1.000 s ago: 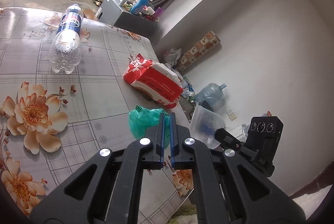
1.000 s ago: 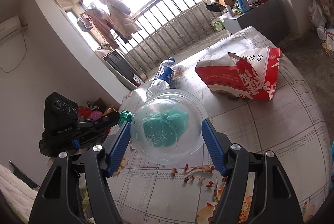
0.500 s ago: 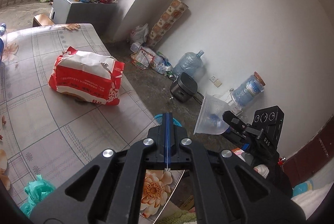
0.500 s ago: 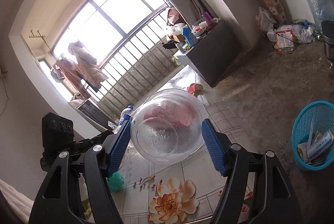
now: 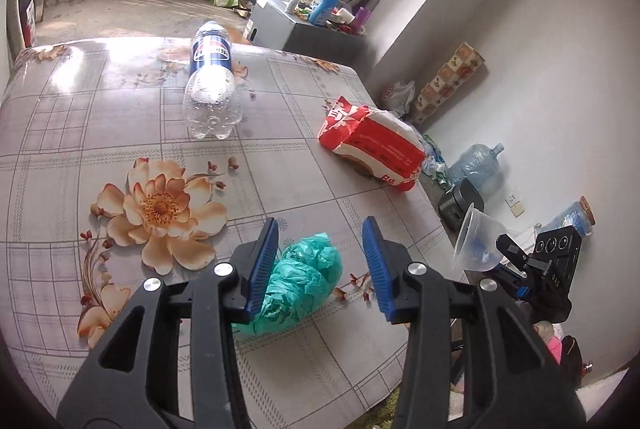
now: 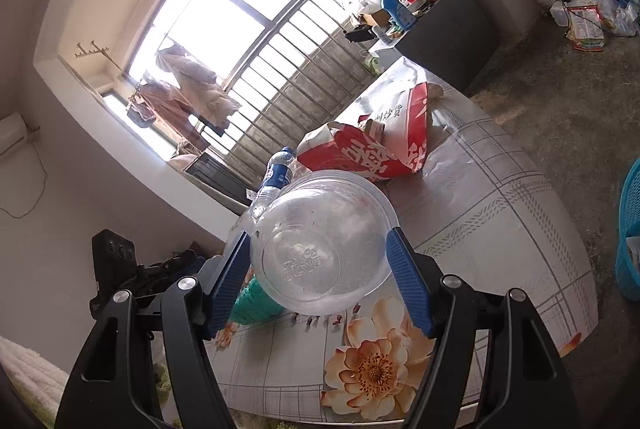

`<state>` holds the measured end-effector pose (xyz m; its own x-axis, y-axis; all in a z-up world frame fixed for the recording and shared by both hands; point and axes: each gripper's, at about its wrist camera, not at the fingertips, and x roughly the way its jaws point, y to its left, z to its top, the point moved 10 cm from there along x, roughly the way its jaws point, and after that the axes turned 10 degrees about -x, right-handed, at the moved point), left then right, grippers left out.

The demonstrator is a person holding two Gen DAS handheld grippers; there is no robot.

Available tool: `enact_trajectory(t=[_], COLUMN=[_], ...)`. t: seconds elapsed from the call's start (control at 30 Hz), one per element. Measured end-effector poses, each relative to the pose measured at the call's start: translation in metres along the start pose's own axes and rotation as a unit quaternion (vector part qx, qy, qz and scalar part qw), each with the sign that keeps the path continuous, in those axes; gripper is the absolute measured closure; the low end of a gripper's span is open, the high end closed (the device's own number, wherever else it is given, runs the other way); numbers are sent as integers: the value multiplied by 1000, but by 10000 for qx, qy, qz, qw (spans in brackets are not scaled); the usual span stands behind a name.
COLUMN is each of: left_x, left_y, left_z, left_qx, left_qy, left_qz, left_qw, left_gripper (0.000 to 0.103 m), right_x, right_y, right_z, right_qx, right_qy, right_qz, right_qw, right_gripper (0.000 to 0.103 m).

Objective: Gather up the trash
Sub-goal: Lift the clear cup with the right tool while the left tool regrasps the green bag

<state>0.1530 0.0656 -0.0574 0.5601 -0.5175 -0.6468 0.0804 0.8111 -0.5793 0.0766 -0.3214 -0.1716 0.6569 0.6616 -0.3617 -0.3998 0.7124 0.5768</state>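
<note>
Trash lies scattered over the flowered bench [image 5: 60,157]: a crumpled green plastic bag [image 5: 304,281] near the front edge, an empty clear bottle [image 5: 212,85] with a blue label lying on its side farther back, and a torn red and white paper bag [image 5: 372,145] toward the right edge. The left tool [image 5: 324,265] stands wide open just above the green bag, its blue fingers [image 5: 264,261] on either side of it, not pressing it. The right tool [image 6: 320,269] is closed around a clear plastic cup [image 6: 320,245], held off the bench's right side. A blue basket [image 6: 630,229] with rubbish stands on the floor.
</note>
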Motion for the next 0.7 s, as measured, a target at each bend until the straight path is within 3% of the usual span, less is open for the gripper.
enact_trajectory(t=[0.1,0.23,0.37,0.5,0.63,0.7], left_x=[0,25,46,48,52,57], left_y=[21,20,28,6,14,18], left_z=[-13,-34,-53,-81,-76,-72], left_qx=[-328,-179,-99,-235,-161,-342], left_qy=[48,448,693,1282,1117,1154], left_qz=[37,-114,118,-703,-338,-353], left_qw=[9994,9988,9975,9890,9930,9921], left_gripper=[55,37,37,37,37,37], right_x=[27,52,56,54,55,55], right_y=[16,30,36,33,27,28], right_z=[-16,-36,-40,-37,-37,-38], right_qx=[-46,-226,-328,-290,-210,-223], right_qy=[363,797,922,927,949,965], right_qz=[197,156,56,-52,-94,-95], right_qw=[9991,9964,9952,9953,9952,9950], right_gripper=[35,35,35,35,35,35])
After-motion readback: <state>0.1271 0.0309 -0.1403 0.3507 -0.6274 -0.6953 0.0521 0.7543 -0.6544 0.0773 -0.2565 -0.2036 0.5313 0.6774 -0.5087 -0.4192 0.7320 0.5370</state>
